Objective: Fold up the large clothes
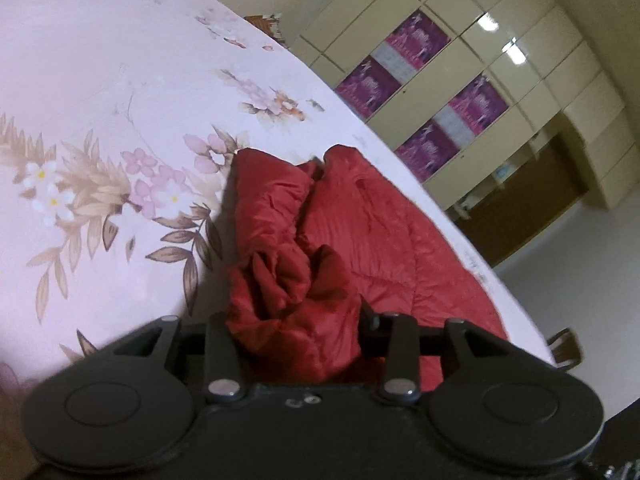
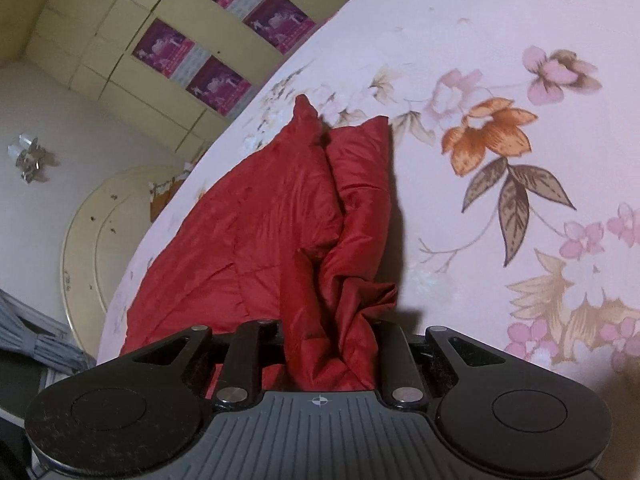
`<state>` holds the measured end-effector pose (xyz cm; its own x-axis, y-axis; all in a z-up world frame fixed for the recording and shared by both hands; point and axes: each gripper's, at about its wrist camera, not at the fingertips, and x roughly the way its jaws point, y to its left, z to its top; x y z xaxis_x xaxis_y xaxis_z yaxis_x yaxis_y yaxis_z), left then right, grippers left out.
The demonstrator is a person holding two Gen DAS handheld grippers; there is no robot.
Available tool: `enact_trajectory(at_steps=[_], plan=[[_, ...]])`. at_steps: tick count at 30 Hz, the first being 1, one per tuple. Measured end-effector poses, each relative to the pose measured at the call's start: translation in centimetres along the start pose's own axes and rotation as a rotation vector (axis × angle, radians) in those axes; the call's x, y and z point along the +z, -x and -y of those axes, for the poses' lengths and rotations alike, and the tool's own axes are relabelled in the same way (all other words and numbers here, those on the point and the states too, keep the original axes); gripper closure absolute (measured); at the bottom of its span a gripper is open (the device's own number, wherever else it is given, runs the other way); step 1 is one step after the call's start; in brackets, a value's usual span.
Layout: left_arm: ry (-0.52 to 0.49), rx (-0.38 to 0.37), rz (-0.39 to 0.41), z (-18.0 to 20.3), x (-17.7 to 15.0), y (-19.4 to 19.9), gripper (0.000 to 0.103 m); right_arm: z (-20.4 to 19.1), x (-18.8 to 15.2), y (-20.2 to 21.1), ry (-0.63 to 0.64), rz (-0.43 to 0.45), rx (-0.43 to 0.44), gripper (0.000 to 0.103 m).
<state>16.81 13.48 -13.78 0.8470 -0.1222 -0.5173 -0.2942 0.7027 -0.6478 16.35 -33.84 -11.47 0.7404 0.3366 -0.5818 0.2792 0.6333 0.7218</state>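
Note:
A red quilted garment (image 1: 360,232) lies on the pink floral bed sheet (image 1: 100,100) close to the bed's edge, its far end folded into two puffy lobes. My left gripper (image 1: 296,320) stands partly open, with a bunched red fold lying loosely between its jaws; the cloth hides the fingertips. In the right wrist view the same garment (image 2: 260,220) stretches away from me across the sheet (image 2: 500,40). My right gripper (image 2: 332,332) is shut on a gathered fold at the garment's near end.
The bed's edge runs diagonally just beyond the garment. Past it stands a cream cabinet wall with purple posters (image 1: 424,92) (image 2: 200,52). A round cream panel (image 2: 100,220) and grey fabric (image 2: 40,340) sit off the bed's side. The floral sheet spreads wide beside the garment.

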Motion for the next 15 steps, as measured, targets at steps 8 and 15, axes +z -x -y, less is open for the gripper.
enact_trajectory(at_steps=[8, 15], plan=[[0.169, -0.026, -0.011, -2.1, 0.8, 2.9, 0.03, 0.1, 0.8, 3.3, 0.045, 0.173, -0.127, 0.016], [0.013, 0.009, 0.023, -0.8, -0.5, 9.2, 0.056, -1.3, 0.6, 7.3, 0.123, 0.281, -0.248, 0.052]])
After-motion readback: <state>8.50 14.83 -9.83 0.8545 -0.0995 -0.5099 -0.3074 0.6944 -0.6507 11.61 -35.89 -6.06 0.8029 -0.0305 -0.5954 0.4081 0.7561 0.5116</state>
